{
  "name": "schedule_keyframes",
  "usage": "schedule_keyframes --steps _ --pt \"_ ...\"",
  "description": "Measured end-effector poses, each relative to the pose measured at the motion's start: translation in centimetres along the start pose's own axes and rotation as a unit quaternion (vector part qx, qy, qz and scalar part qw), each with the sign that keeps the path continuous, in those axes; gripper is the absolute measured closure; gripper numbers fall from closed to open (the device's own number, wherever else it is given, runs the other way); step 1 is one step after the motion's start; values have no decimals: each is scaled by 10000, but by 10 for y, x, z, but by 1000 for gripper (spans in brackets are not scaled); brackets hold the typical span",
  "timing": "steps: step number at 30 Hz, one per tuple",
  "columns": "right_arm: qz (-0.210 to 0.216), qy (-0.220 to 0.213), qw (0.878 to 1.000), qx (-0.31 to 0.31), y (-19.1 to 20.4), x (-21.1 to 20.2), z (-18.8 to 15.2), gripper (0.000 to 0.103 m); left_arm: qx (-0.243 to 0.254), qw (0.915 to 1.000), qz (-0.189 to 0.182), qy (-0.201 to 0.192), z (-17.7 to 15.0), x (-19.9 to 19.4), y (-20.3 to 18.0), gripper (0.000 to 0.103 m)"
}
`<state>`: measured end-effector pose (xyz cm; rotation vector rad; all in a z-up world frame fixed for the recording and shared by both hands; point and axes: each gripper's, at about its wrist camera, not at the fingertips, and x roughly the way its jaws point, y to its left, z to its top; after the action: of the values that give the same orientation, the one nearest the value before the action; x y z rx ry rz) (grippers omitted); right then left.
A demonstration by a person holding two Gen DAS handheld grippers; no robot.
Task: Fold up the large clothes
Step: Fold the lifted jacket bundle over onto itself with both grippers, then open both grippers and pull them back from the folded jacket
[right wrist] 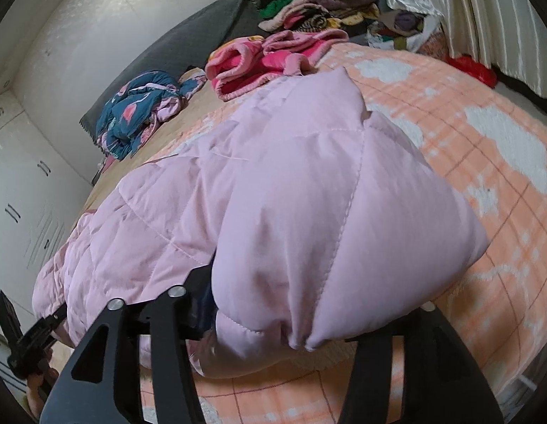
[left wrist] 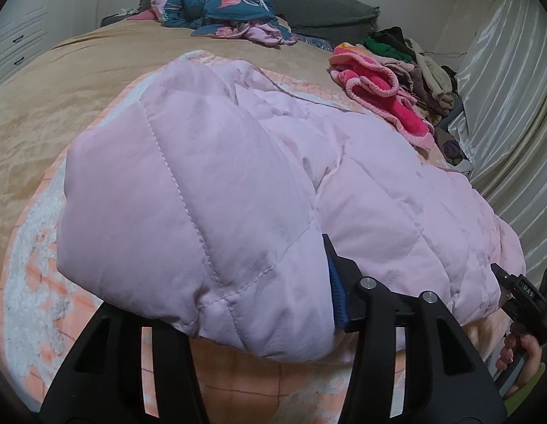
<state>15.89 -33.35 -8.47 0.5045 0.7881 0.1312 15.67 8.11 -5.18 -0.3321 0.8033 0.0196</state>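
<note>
A pale pink quilted puffer jacket (left wrist: 216, 190) lies across the peach-and-white checked blanket (left wrist: 36, 275) on the bed. My left gripper (left wrist: 238, 318) is shut on the jacket's near edge, and the puffy fabric bulges over both fingers. The jacket also fills the right wrist view (right wrist: 291, 212), where my right gripper (right wrist: 273, 325) is shut on its other near corner. The right gripper also shows at the right edge of the left wrist view (left wrist: 520, 300). The fingertips of both grippers are hidden in the fabric.
A pink fleece garment (left wrist: 375, 88) and a pile of folded clothes (left wrist: 414, 60) lie at the far right. A blue flamingo-print garment (left wrist: 220, 3) lies by the grey pillow (left wrist: 326, 3). Satin curtains (left wrist: 513, 88) stand to the right, white wardrobes (right wrist: 26, 194) to the left.
</note>
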Motion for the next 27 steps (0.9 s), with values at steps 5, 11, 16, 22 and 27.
schedule_keyframes --steps 5,11,16,22,27 --pt "21 48 9999 122 -6 0 -3 41 19 10000 76 21 -4 1 1 57" --pt "26 105 9997 230 -12 -3 -5 31 40 9998 175 19 -5 1 0 53" --pt "31 151 9996 232 -14 -6 -6 25 67 9997 236 55 -7 -2 -3 46" --pt "-66 162 9998 5 -9 -25 -8 14 192 9994 264 124 -13 -17 -8 26" --pt "-113 -30 9998 -141 -5 -53 -10 6 231 9992 291 155 -19 -31 -14 10"
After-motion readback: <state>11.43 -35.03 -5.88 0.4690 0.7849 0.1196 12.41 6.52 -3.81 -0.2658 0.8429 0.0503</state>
